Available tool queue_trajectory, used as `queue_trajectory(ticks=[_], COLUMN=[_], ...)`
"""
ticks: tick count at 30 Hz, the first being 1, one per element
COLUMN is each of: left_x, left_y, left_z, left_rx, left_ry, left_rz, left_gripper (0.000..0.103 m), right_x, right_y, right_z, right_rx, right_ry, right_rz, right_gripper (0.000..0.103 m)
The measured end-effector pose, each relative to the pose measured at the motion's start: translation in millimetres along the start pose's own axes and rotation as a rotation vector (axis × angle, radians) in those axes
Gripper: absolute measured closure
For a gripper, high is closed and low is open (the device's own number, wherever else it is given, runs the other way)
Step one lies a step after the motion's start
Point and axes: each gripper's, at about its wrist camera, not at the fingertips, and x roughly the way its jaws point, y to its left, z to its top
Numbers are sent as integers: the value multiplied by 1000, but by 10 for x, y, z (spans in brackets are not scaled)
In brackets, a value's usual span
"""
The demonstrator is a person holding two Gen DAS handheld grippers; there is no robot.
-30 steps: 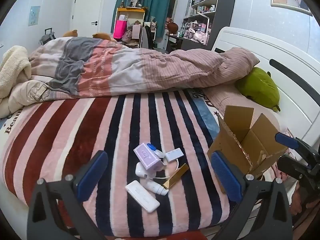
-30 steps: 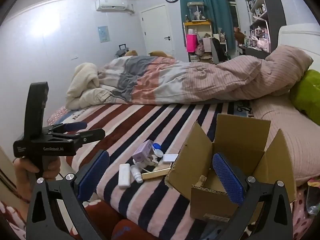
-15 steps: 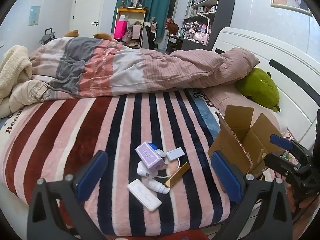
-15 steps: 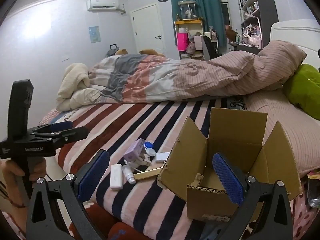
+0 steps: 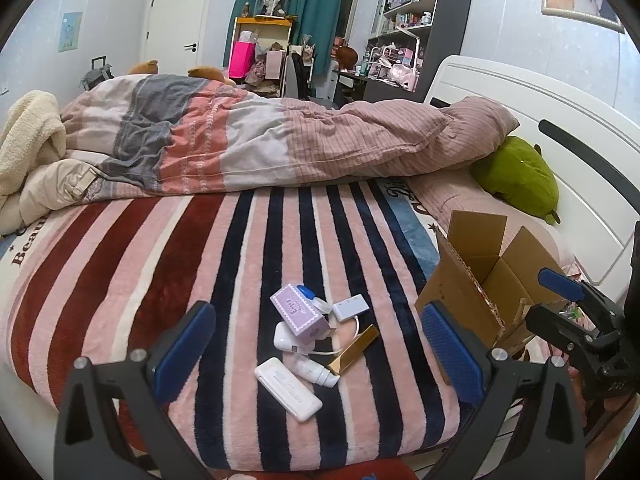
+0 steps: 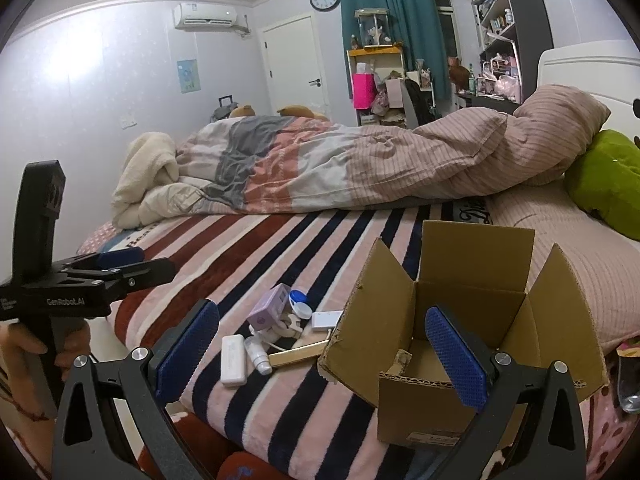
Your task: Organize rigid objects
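Observation:
A small pile lies on the striped blanket (image 5: pixel 224 280): a purple box (image 5: pixel 298 314), a white flat case (image 5: pixel 288 389), a small white bottle (image 5: pixel 314 372), a gold bar (image 5: pixel 354 349), a white adapter (image 5: pixel 350 307) and a blue-and-white lens case (image 5: pixel 316 298). An open cardboard box (image 6: pixel 472 320) stands to their right. My left gripper (image 5: pixel 316 354) is open and empty, above the bed's near edge in front of the pile. My right gripper (image 6: pixel 324 356) is open and empty in front of the box; it also shows in the left wrist view (image 5: pixel 576 316).
A rumpled duvet (image 5: pixel 280 140) lies across the far half of the bed. A green plush (image 5: pixel 516 178) sits by the white headboard (image 5: pixel 540 108). A cream blanket (image 5: pixel 28 140) is heaped at the far left. Shelves and clutter stand behind.
Both grippers drifted slightly; the pile sits a little higher in the left wrist view. The right view panned a bit, so the box sits more central. Nothing was grasped.

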Motion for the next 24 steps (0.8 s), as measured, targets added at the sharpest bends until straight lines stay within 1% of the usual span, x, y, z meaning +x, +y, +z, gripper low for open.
queue_trajectory(ticks=[24], left_x=[-37], left_y=[14], left_z=[-16], left_rx=[2], left_ry=[-6], left_rz=[35], left_gripper=[1], right_x=[-11], right_y=[30], right_z=[-31], right_rx=[1], right_ry=[-20], right_rz=[-13], right_gripper=[0])
